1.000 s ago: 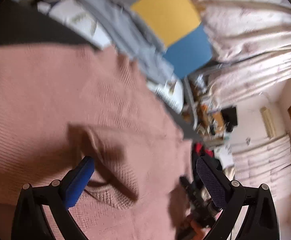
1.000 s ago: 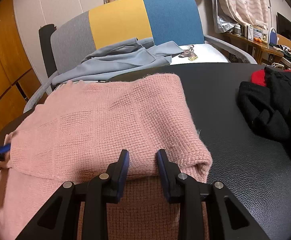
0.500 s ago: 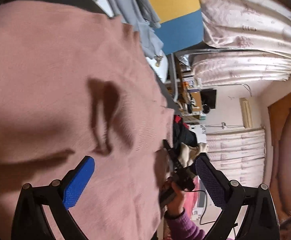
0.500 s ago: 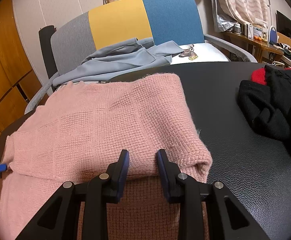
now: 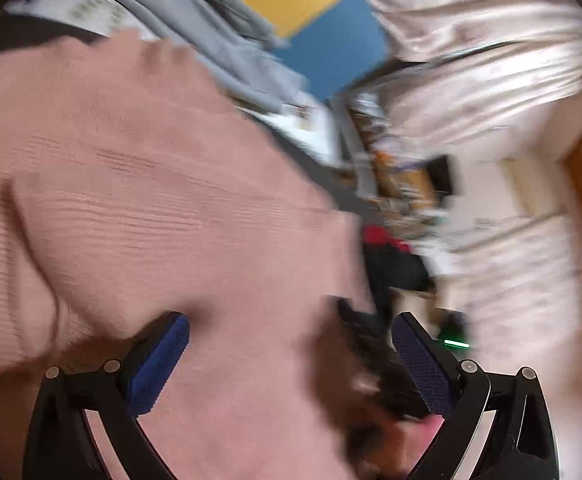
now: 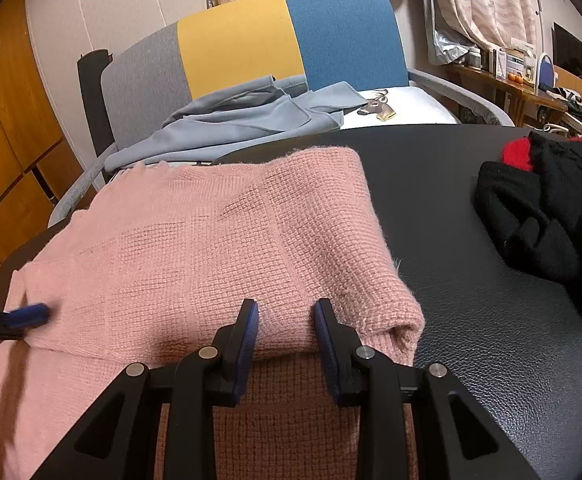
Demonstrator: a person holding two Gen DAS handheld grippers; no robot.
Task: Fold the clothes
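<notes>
- The pink sweater (image 6: 211,264) lies on the black table (image 6: 471,320), filling the left half of the right wrist view. An upper layer is doubled over a lower one, with a rounded fold edge running across near 6 o'clock.
- The right gripper (image 6: 286,316) sits at that fold edge, its jaws partly apart. The knit fills the gap behind them; whether the pads actually pinch it I cannot tell.
- The left gripper (image 5: 289,344) is spread wide above the sweater (image 5: 151,220) and holds nothing. Its view is blurred, so finer detail is unreadable. In the right wrist view one blue pad (image 6: 27,316) shows at 9 o'clock, at the sweater's left edge.
- Judgement on step: the sweater is partly folded, with one layer laid across. The grippers stand at opposite ends of the fold line, which fits either smoothing this fold or preparing another.
- Next move, as judged: any further fold calls for both grippers to take hold of both layers together, or the upper layer may slide off the lower.
- Other clothes: a black garment (image 6: 539,220) at 3 o'clock on the table, well apart; a grey garment (image 6: 243,124) on the chair (image 6: 291,36) at 12 o'clock.
</notes>
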